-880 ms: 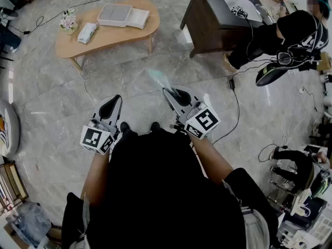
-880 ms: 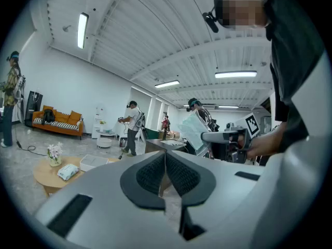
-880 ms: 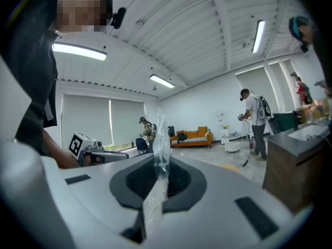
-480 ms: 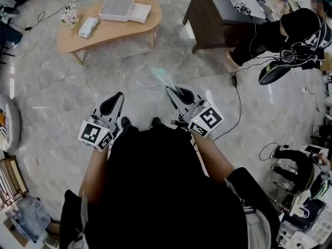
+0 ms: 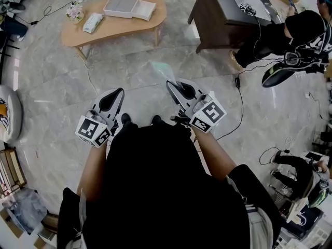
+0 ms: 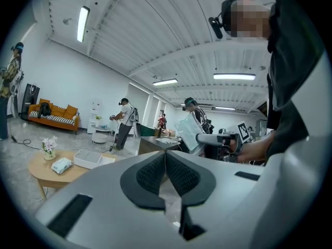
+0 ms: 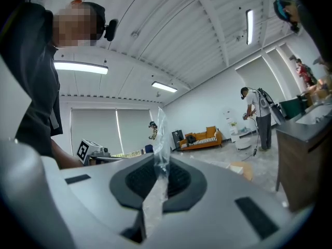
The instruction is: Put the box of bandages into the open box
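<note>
My right gripper [image 5: 170,84] is shut on a thin, pale green, see-through plastic packet [image 5: 160,69], which sticks up past the jaws in the right gripper view [image 7: 160,134]. The left gripper view shows the same packet [image 6: 188,133]. My left gripper [image 5: 118,91] is shut with nothing in it, its pads [image 6: 179,173] pressed together. Both are held at waist height above the floor. Far ahead, an open white box [image 5: 121,6] with its lid [image 5: 143,9] beside it rests on a low wooden table [image 5: 129,27].
A wrapped white pack [image 5: 93,22] and a small flower pot [image 5: 75,9] share the table. To the right stand a dark desk [image 5: 223,14] and a seated person [image 5: 290,40]. Cables [image 5: 238,102] trail over the stone floor. Other people stand further back [image 6: 124,126].
The table and desk have slid rightward in the head view as I walk. Both grippers stay shut and keep their places in front of me.
</note>
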The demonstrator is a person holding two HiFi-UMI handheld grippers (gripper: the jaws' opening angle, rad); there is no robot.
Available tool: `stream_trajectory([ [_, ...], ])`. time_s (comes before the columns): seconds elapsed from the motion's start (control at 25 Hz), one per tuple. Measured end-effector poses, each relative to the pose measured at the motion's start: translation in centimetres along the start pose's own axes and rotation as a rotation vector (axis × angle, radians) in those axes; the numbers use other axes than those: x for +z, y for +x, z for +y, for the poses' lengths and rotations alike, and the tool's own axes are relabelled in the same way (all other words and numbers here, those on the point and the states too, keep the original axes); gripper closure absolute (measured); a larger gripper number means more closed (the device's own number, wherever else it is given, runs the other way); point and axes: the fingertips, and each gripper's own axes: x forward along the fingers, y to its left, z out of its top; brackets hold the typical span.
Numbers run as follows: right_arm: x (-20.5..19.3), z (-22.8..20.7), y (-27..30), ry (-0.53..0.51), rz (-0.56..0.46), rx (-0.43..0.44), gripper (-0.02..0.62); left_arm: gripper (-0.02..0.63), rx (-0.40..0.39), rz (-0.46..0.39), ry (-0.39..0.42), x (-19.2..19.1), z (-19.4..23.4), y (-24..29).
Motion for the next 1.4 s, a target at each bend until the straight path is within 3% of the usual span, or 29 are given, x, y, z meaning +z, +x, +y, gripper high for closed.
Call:
stream_trajectory([
  [0.28, -1.5, -0.4, -1.2, 0.03, 0.028, 0.011, 0.575, 0.588, 0.029, 0.009, -0.015, -0.8, -1.1, -0.3],
  [0.68, -2.6, -0.4, -2.2, 0.07, 0.043, -0.049, 0.575, 0.588, -0.015, 0.052, -0.053, -1.6, -2.0, 0.0],
  [1.16, -4.0, -4.4, -3.0, 0.098, 0.102, -0.152, 0.575, 0.588, -0.129, 0.073, -0.099, -3.1, -0.8, 6.5],
  [1.4, -3.0, -7.9, 0.3, 0.09, 0.115, -0.154, 0.575, 0.588, -0.131, 0.057, -0.119, -2.2, 2.8, 9.8],
])
